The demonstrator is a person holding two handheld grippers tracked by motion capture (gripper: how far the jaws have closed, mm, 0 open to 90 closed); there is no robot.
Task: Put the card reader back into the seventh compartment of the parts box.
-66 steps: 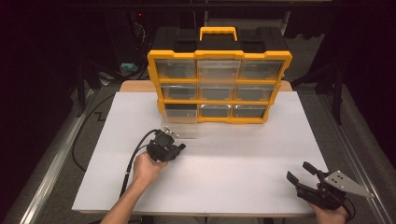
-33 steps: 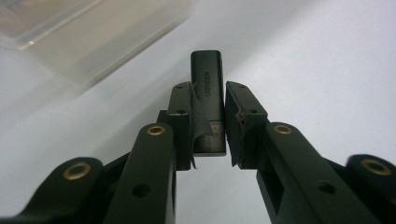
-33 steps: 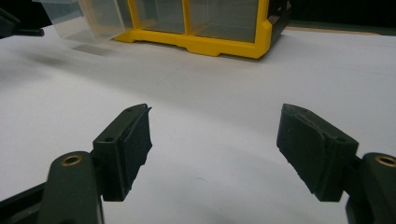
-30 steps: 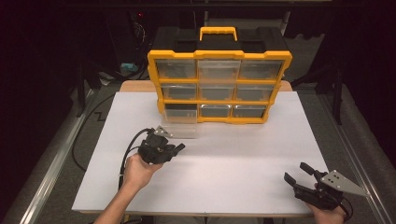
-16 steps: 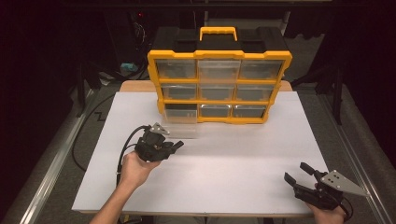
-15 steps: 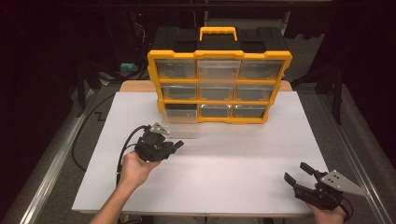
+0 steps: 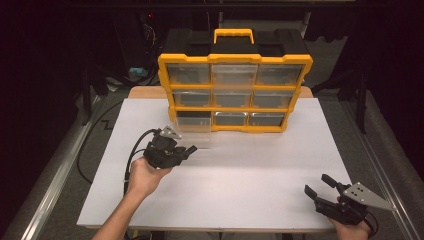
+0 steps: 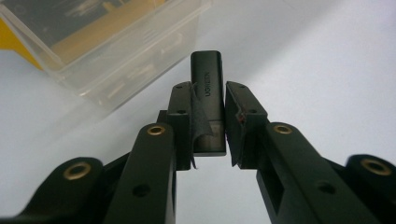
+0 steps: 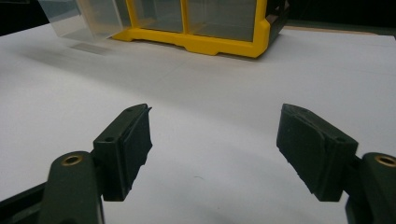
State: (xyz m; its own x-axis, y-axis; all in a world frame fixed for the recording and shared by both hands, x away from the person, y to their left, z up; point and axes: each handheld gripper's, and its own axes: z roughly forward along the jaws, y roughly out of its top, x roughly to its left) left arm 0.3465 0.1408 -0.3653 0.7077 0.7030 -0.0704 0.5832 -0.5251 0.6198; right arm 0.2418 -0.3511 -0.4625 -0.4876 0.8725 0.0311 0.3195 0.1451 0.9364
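Drifted slightly left, the left tool (image 7: pixel 187 149) pinches a small black adapter (image 8: pixel 208 100), lettering unreadable; right tool (image 7: pixel 320 186) spread.

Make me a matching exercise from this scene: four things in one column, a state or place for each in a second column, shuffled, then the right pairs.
Things
1. left gripper
2. right gripper
3. bottom-left drawer
4. yellow handle

States
A. pulled out from the organizer
B. on top of the organizer
C. jaws apart, nothing between them
D. clamped on a small black stick

Pairs: 1-D, 2-C, 3-A, 4-B
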